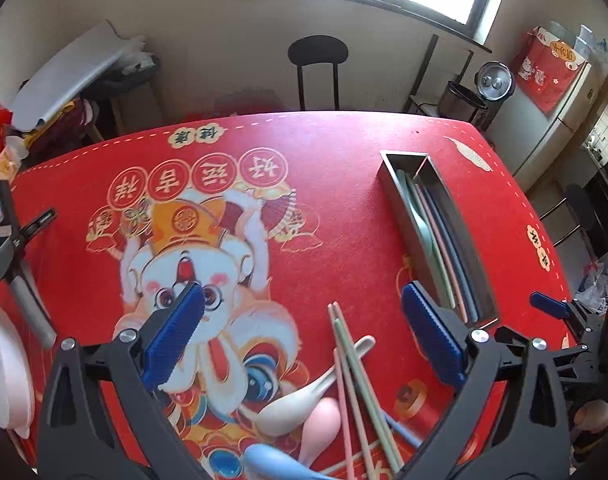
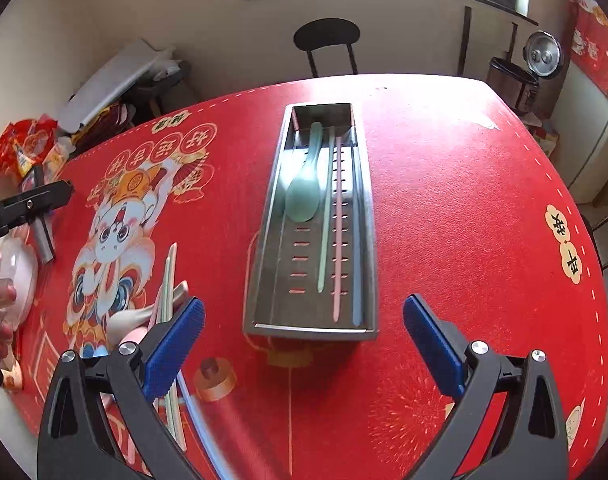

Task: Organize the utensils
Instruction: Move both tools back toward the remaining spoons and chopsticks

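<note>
Both tongs wide, empty: left tongs point(image 1: 304, 344) above loose pile point(image 1: 336, 392) of spoons and chopsticks at counter's near edge, likely next pick. Right tongs point(image 2: 304, 350) face steel tray point(image 2: 263, 280), centre-right, holding sorted green spoon point(image 2: 304, 188) and chopsticks.

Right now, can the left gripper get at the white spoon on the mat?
Probably yes. The left gripper is open and empty above the pile, with nothing between it and the white spoon. But the pink and green chopsticks lie across the spoon's handle.

Tray point(image 2: 263, 280): 1, holding 1 green spoon point(image 2: 301, 196) and 3 chopsticks point(image 2: 337, 224). Loose on mat point(image 1: 344, 208): 3 spoons point(image 1: 291, 408), several chopsticks point(image 1: 354, 364).
</note>
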Motion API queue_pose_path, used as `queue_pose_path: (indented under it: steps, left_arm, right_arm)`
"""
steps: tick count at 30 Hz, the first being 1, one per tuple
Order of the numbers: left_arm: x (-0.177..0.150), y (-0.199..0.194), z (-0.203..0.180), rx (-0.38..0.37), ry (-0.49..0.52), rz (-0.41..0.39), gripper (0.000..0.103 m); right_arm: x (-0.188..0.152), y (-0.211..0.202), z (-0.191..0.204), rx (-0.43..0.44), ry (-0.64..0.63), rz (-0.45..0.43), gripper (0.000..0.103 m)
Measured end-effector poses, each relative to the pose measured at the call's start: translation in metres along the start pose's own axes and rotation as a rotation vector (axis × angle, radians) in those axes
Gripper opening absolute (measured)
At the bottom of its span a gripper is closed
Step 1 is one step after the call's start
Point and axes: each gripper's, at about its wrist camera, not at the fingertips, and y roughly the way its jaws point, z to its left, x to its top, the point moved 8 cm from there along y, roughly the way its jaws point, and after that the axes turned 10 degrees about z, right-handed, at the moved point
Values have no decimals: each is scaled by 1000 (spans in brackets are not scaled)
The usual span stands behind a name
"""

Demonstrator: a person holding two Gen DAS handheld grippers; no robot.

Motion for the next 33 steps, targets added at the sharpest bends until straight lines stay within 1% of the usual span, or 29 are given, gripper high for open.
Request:
queue_pose_path:
  steps: [4, 8, 12, 15, 20, 22, 24, 26, 28, 31, 33]
  left_arm:
    - [-49, -5, 20, 34, -48, 10, 97]
    - [-96, 0, 38, 35, -117, 49, 97]
    - [-138, 9, 52, 46, -177, 99, 97]
    - [-159, 14, 59, 42, -204, 123, 97]
    - [-176, 22, 65, 58, -220, 150, 97]
    - [-180, 25, 66, 67, -220, 164, 97]
    - [-184, 29, 66, 63, -222, 179, 97]
    - [-187, 34, 65, 60, -228, 201, 97]
    - [-191, 40, 65, 45, -241, 228, 97]
    - [-193, 44, 62, 7, -259, 254, 97]
    - [-195, 49, 60, -9, -279, 299, 97]
  right_arm:
    - [-36, 16, 29, -24, -152, 46, 97]
    - [-69, 36, 51, -82, -296, 105, 97]
    - [-89, 51, 62, -90, -354, 169, 97]
    - [-98, 58, 67, -101, -386, 199, 97]
    - [-106, 67, 71, -121, -417, 232, 97]
    - [-106, 68, 71, -129, -422, 216, 97]
    - [-107, 68, 70, -124, -422, 212, 97]
    - [-107, 69, 66, -97, -390, 229, 97]
    - [-107, 72, 61, -53, -340, 246, 98]
    - [-108, 71, 61, -58, -347, 240, 98]
    - [-108, 70, 61, -59, -348, 235, 98]
